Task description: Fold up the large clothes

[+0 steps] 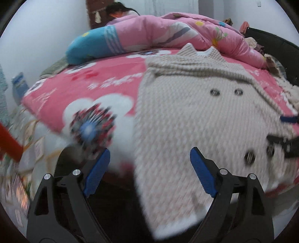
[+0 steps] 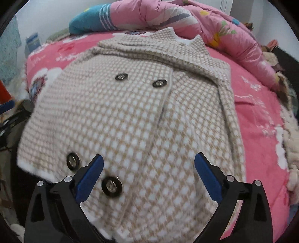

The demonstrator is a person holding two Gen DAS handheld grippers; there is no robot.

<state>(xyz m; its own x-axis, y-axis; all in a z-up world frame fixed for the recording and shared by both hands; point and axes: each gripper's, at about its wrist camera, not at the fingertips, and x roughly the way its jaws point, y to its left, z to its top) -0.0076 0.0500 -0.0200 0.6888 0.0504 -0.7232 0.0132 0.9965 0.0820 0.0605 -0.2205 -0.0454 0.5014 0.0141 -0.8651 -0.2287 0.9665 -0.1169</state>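
Coat (image 2: 130, 115) spread flat on pink bed sheet (image 2: 261, 104), both grippers spread wide and holding nothing.

Beige-and-white checked, front up, 4 dark round buttons (image 2: 121, 76), collar toward top of frame against rolled pink quilt (image 2: 186, 16). Right gripper (image 2: 148, 169) over lower hem, blue pads (image 2: 89, 179) clear of cloth. Left gripper (image 1: 149, 162) at coat's left edge, lower middle of frame, picture blurred.

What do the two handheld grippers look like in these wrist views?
Both look alike. The left gripper and the right gripper each have two black angular arms with cut-out openings, round silver pivot pins, and ribbed blue pads on the inner finger faces. No cables, markings, hands or sleeves show.
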